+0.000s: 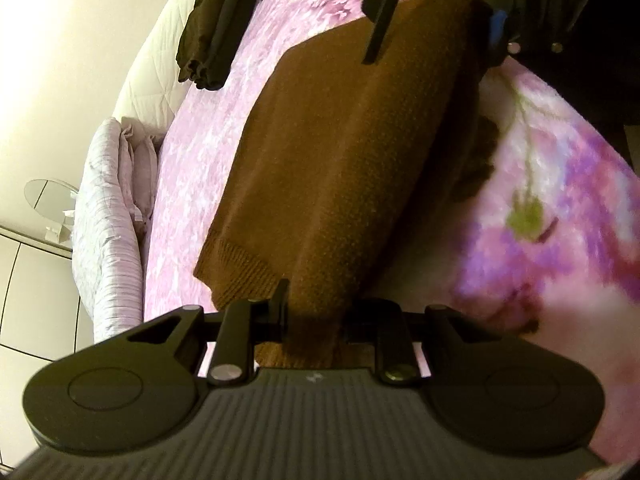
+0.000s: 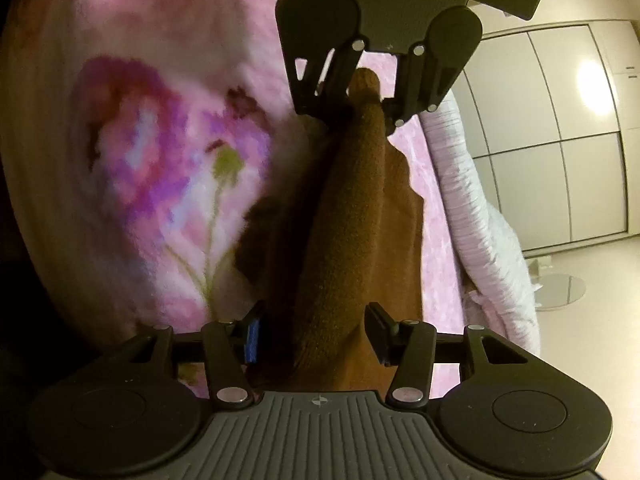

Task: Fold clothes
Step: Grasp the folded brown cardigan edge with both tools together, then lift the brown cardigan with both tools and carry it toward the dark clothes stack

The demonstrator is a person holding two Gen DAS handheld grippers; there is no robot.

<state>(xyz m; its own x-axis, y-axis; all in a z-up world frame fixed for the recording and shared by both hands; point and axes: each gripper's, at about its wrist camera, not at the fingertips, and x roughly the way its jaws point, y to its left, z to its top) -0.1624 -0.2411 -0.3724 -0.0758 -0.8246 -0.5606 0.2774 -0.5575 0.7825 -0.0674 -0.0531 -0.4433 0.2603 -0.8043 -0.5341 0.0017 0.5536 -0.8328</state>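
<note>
A brown knit sweater (image 1: 344,152) hangs stretched between my two grippers above a bed with a pink floral cover (image 1: 224,136). My left gripper (image 1: 316,312) is shut on one end of the sweater; it also shows in the right wrist view (image 2: 362,96), pinching the far end. My right gripper (image 2: 316,332) has the sweater (image 2: 352,216) between its jaws and grips it; it shows at the top of the left wrist view (image 1: 432,28). The sweater's ribbed hem (image 1: 236,264) hangs at the lower left.
A folded dark garment (image 1: 216,32) lies near the bed's white quilted edge (image 1: 156,68). Striped lilac pillows (image 1: 108,232) lie along the bed's side. White wardrobe doors (image 2: 552,132) and a round glass table (image 2: 560,286) stand beyond the bed.
</note>
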